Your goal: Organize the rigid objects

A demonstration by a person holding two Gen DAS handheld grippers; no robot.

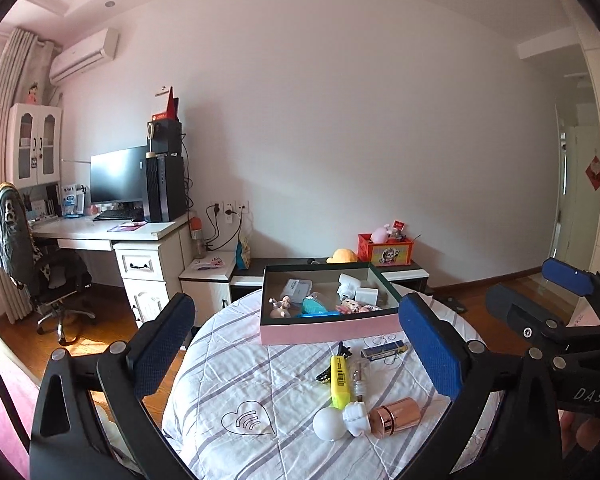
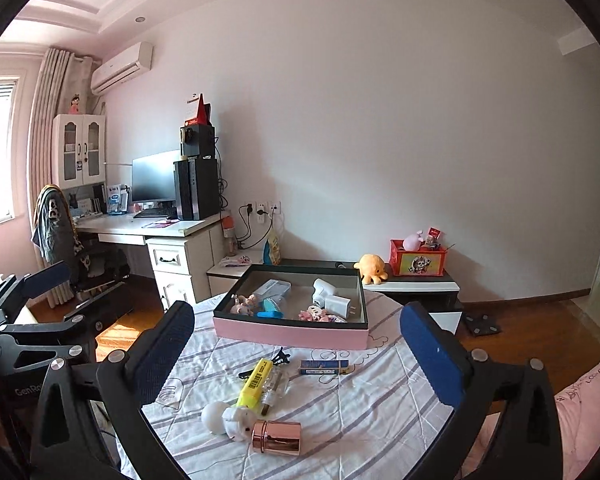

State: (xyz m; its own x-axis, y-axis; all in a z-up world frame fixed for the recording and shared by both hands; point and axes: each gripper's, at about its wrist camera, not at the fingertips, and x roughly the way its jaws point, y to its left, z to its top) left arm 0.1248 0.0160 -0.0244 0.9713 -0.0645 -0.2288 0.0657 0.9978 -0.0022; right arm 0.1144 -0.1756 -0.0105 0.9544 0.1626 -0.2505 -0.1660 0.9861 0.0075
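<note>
A pink open box point(image 1: 332, 330) point(image 2: 288, 334) stands on a round table with a striped cloth point(image 1: 236, 368) point(image 2: 340, 400) and holds white chargers, small dolls and a blue item. Loose in front of it lie a yellow highlighter point(image 1: 340, 380) point(image 2: 254, 382), a blue packet point(image 1: 382, 350) point(image 2: 323, 367), a clear vial point(image 1: 359, 382), a black clip point(image 1: 342, 350), a white figure with a ball point(image 1: 340, 420) point(image 2: 226, 420) and a rose-gold tin point(image 1: 396, 416) point(image 2: 277, 437). My left gripper point(image 1: 296, 344) is open and empty above them. My right gripper point(image 2: 296, 344) is open and empty too.
A desk with monitor and computer point(image 1: 140, 184) and an office chair point(image 1: 40, 264) stand at the left wall. A low cabinet behind the table carries a red box point(image 1: 386, 250) and an orange plush point(image 2: 372, 266). Wooden floor surrounds the table; a pink bed edge point(image 2: 588, 412) is at right.
</note>
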